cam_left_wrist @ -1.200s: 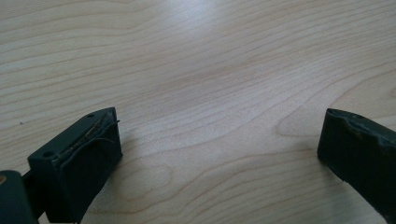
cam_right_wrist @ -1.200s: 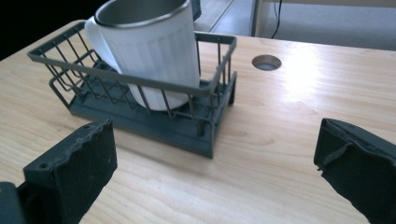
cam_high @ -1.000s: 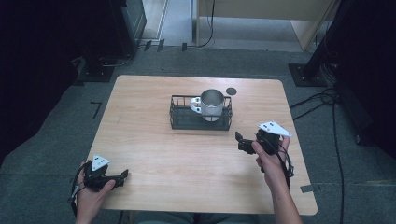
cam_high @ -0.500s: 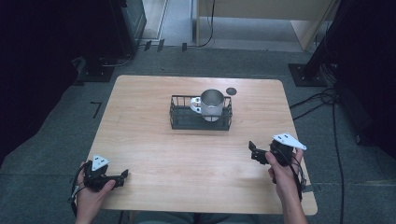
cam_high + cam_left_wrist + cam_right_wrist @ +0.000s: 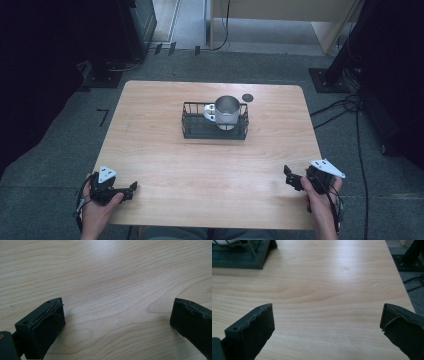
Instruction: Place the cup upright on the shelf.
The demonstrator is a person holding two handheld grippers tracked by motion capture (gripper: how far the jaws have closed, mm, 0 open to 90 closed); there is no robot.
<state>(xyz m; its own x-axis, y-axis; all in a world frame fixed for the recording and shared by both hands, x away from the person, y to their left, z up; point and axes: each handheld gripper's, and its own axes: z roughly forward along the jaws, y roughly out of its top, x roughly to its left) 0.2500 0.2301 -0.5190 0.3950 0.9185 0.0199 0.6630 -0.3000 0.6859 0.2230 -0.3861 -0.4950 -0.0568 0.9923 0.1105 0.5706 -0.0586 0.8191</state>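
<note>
A metal mug (image 5: 227, 111) with a white handle stands in the right half of a black wire basket (image 5: 196, 127) at the table's far middle. My left gripper (image 5: 131, 188) rests at the near left corner, held by a hand, its jaws wide apart over bare wood (image 5: 112, 315). At the near right edge my right gripper (image 5: 288, 174) is open too, nothing between its jaws (image 5: 327, 322). A corner of the basket (image 5: 242, 255) shows at the upper left of the right gripper view.
A small dark disc (image 5: 247, 97) lies on the wooden table (image 5: 165, 155) just behind the basket's right end. Cables (image 5: 345, 107) and a dark stand base (image 5: 327, 80) sit on the floor to the right; dark equipment stands at far left.
My right gripper has drawn back from near the basket toward the table's near right edge. The left gripper has stayed put.
</note>
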